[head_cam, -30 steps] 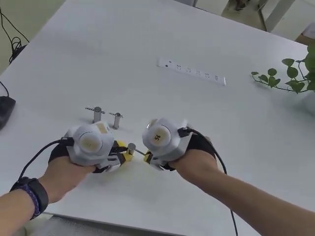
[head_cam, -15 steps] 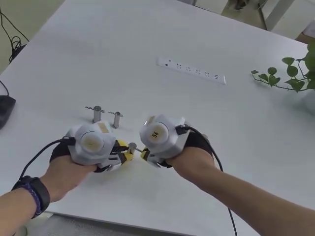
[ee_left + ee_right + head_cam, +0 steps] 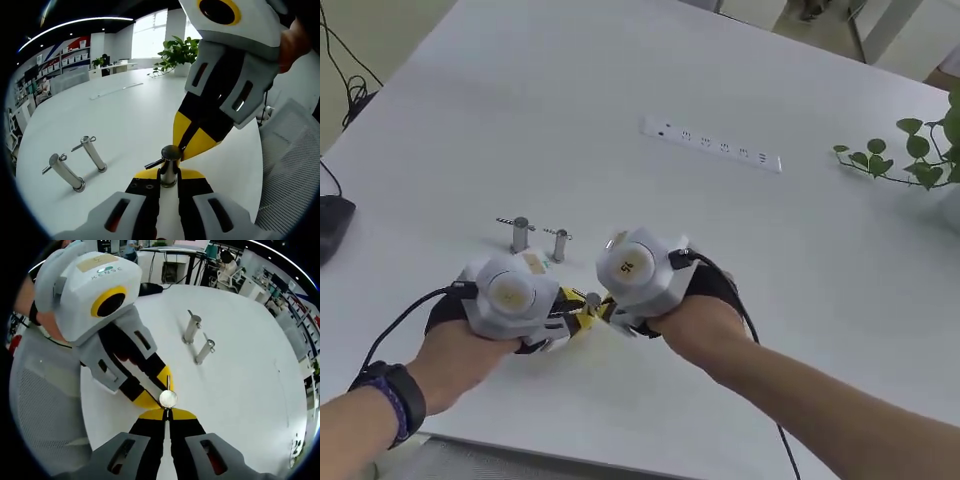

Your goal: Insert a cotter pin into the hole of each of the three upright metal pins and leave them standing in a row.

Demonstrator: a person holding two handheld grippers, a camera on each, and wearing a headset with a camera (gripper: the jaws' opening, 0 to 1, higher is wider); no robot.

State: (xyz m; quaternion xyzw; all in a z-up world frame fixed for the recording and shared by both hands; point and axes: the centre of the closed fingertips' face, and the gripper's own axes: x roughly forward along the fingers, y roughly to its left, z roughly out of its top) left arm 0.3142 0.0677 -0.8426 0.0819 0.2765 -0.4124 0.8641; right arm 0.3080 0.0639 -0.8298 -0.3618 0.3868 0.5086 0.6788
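My left gripper (image 3: 170,176) is shut on the shaft of an upright metal pin (image 3: 170,161), holding it on the white table (image 3: 125,120). My right gripper (image 3: 166,412) meets it head-on, shut on a cotter pin (image 3: 168,382) that runs through the metal pin's head (image 3: 168,399). The cotter pin's tip (image 3: 153,163) sticks out on the far side. In the head view the left gripper (image 3: 582,305) and right gripper (image 3: 608,308) touch tips at the metal pin (image 3: 592,299). Two other metal pins (image 3: 520,235) (image 3: 560,245) stand behind, each with a cotter pin through it.
A white power strip (image 3: 710,145) lies further back on the table. A green plant (image 3: 910,160) hangs over the right edge. A black object (image 3: 330,215) and cables sit at the far left. The table's front edge (image 3: 570,455) is near my hands.
My right gripper has moved left, closing the gap to the left gripper, and the cotter pin has gone further into the held metal pin. The left gripper has stayed put.
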